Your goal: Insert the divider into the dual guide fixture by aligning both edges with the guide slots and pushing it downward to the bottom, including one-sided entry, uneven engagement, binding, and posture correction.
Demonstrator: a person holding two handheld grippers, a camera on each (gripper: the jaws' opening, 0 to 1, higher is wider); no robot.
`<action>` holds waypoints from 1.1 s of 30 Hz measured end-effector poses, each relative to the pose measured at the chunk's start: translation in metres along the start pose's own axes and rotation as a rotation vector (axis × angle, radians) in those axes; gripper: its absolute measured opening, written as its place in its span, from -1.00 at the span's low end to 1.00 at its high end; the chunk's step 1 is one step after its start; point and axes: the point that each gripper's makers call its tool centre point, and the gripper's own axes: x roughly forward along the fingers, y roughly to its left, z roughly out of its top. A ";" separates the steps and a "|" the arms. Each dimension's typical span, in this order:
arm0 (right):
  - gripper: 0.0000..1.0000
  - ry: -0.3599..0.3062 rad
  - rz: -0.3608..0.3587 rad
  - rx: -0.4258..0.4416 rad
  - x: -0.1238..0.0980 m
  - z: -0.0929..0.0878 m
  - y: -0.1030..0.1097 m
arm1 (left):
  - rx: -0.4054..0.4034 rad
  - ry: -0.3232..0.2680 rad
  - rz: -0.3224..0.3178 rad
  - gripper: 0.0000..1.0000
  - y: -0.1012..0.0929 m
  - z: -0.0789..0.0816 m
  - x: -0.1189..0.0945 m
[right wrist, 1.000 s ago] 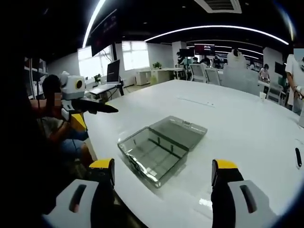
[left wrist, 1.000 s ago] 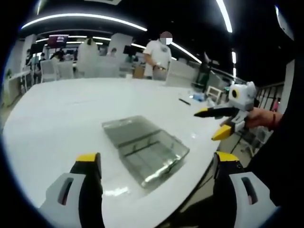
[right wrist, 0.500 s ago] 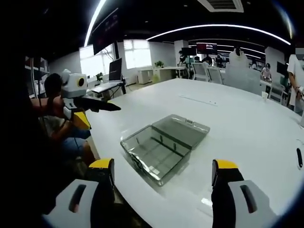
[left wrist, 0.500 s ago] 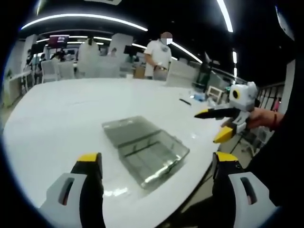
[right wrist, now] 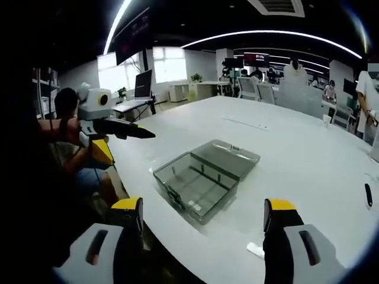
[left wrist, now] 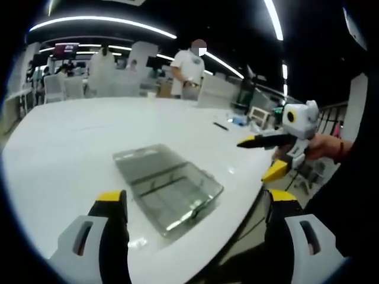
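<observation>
Left gripper view: the left gripper [left wrist: 192, 204] is held above the near edge of the white table [left wrist: 71, 136], its yellow-tipped jaws spread wide with nothing between them. The right gripper [left wrist: 269, 157] enters from the right, carried in a hand [left wrist: 320, 147] off the table's edge, its dark jaws parted and empty. The clear plastic case [left wrist: 167, 188], lid swung flat open, lies on the table ahead of the left jaws, nearer the left one, apart from both grippers. A thin divider bar crosses its tray. A dark pen-like object [left wrist: 221, 126] lies farther back; a person in a white shirt [left wrist: 188, 71] stands beyond the table.

Right gripper view: the right gripper [right wrist: 201, 214] stands wide and empty. The case [right wrist: 204, 177] lies just ahead between its jaws, near the table [right wrist: 308, 148] edge. The left gripper [right wrist: 118, 133] hangs at left, beside the table.
</observation>
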 end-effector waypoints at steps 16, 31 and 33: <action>0.58 0.023 -0.056 0.023 -0.014 -0.015 -0.007 | 0.036 0.022 -0.075 0.90 -0.019 0.001 0.021; 0.53 0.020 -0.087 0.045 -0.005 -0.012 -0.010 | 0.022 0.026 -0.068 0.90 -0.013 -0.003 0.013; 0.53 0.021 -0.091 0.044 -0.003 -0.011 -0.011 | 0.021 0.033 -0.071 0.89 -0.012 -0.004 0.013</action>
